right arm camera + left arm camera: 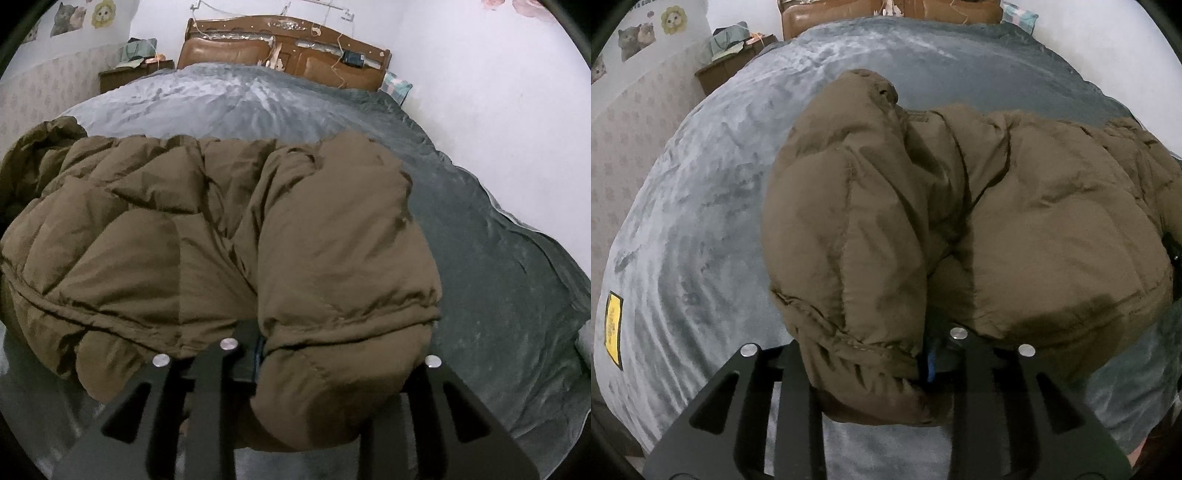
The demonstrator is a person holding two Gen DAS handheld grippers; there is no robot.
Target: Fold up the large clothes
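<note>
Black, slotted finger plates with round silver studs sit nearest us in both wrist views. Between the plates of our left gripper we find a thick, stitched fold of the brown jacket; a blue pad shows at the inner face of one finger, against the cloth. The jaws stand only partly apart, filled with padding, but we cannot tell whether the pads press on the fabric or merely flank it.

Our right gripper carries a similar entry: a rounded, puffed hem of the same jacket bulges between its fingers and hides the right-hand one. Again the gap is narrow and stuffed with cloth; whether it grips we cannot tell.

The jacket is a quilted, down-filled garment, matt olive-brown, with raised seams, soft pillowy panels and deep creases. It lies bunched in a wide mound across the near part of the bed, its near edge at both grippers.

Beneath it we list a grey plush blanket, short-piled with brushed swirl marks, covering the whole bed. A yellow label sits at its left edge.

Beyond we note a carved wooden headboard with brown leather-like panels, and a low wooden nightstand holding a heap of small items too small to identify.
</note>
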